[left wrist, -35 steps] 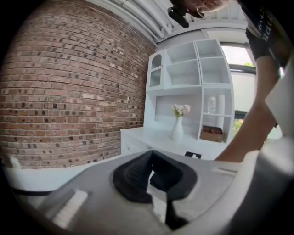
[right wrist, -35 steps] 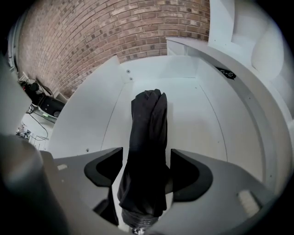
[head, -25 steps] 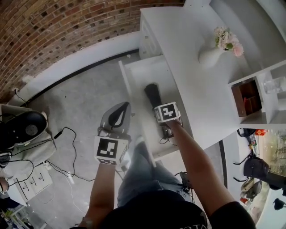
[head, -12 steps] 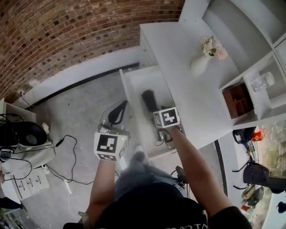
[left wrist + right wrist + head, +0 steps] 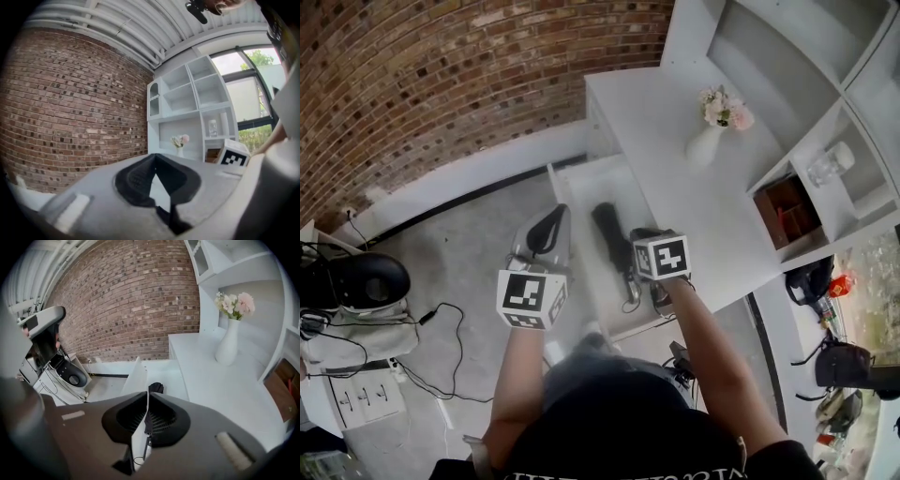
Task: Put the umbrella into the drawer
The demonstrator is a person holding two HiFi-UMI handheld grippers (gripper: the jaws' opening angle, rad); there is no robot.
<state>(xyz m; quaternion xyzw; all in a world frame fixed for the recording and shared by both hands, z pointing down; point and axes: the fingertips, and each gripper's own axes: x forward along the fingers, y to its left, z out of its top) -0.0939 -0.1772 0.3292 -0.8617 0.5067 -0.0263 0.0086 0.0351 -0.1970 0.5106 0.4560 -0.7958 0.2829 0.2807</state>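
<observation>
The black folded umbrella (image 5: 612, 239) lies lengthwise in the open white drawer (image 5: 579, 187). Its strap loop trails toward the drawer's near end. My right gripper (image 5: 640, 236) hangs above the umbrella's near end, tilted down. Its jaws are closing and their tips meet with nothing between them. In the right gripper view the umbrella (image 5: 156, 388) shows just past the jaw tips of that gripper (image 5: 148, 393). My left gripper (image 5: 554, 216) is held level beside the drawer's left wall, shut and empty. In the left gripper view the left gripper (image 5: 154, 157) points at the brick wall.
The white desk (image 5: 666, 122) carries a white vase of pink flowers (image 5: 709, 141). A white shelf unit (image 5: 787, 202) stands to its right. Cables (image 5: 441, 314) and a black seat-like object (image 5: 361, 279) are on the grey floor at left. The brick wall (image 5: 441, 75) lies beyond.
Both grippers have risen. The right gripper has lifted away from the umbrella, which stays in the drawer, and its jaws have come together.
</observation>
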